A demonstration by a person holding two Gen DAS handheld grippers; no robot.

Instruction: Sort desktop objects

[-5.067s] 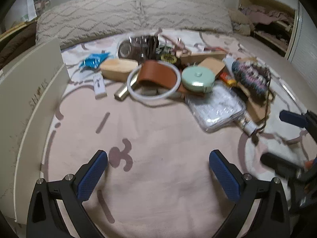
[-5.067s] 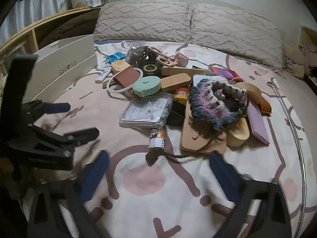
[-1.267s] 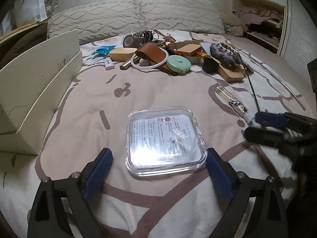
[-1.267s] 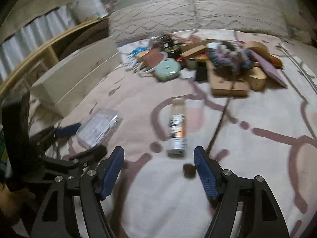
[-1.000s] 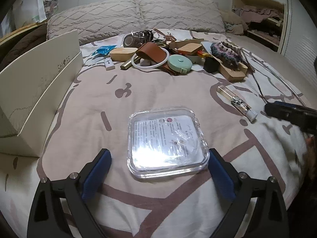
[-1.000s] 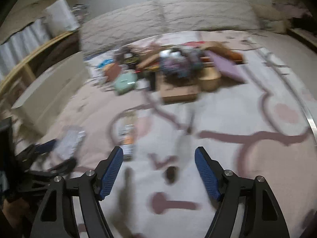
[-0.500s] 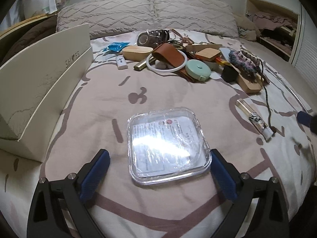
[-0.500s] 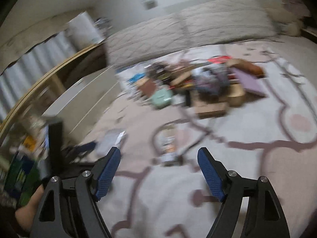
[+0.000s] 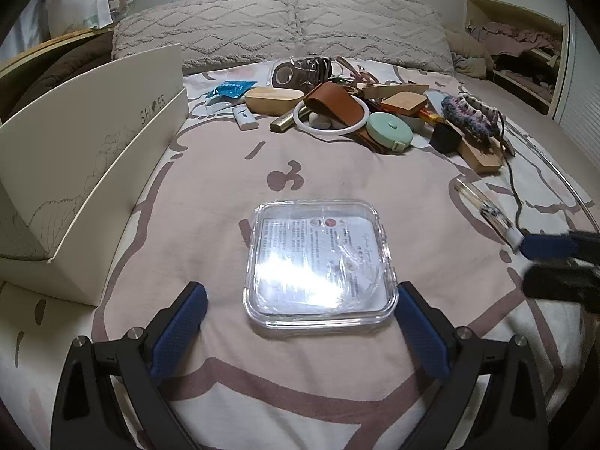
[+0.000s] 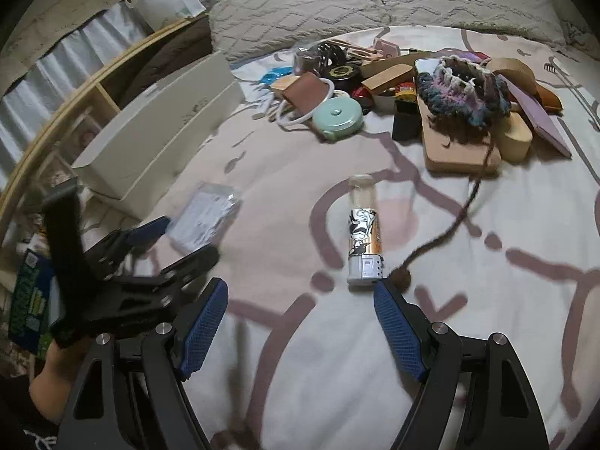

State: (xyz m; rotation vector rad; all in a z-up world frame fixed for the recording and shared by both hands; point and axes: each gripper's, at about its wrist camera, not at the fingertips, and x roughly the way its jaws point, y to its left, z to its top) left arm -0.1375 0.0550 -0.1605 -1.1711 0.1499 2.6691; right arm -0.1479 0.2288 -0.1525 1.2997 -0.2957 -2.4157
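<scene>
Lying flat between the wide-apart jaws of the left gripper (image 9: 300,332), pressed by neither pad, a clear square case (image 9: 318,262) with illegibly small print is seen, "SHOES" being readable on the box (image 9: 90,172) left of them, while only the right wrist view shows a labelled tube (image 10: 363,230) just ahead of the gaping, empty right gripper (image 10: 300,332).

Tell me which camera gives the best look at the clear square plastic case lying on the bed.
The left wrist view: the clear square case lies flat and centred just ahead of the open left tongs, its printed label visible under glare. The right wrist view shows it only small, edge-on and blurred at the left.
</scene>
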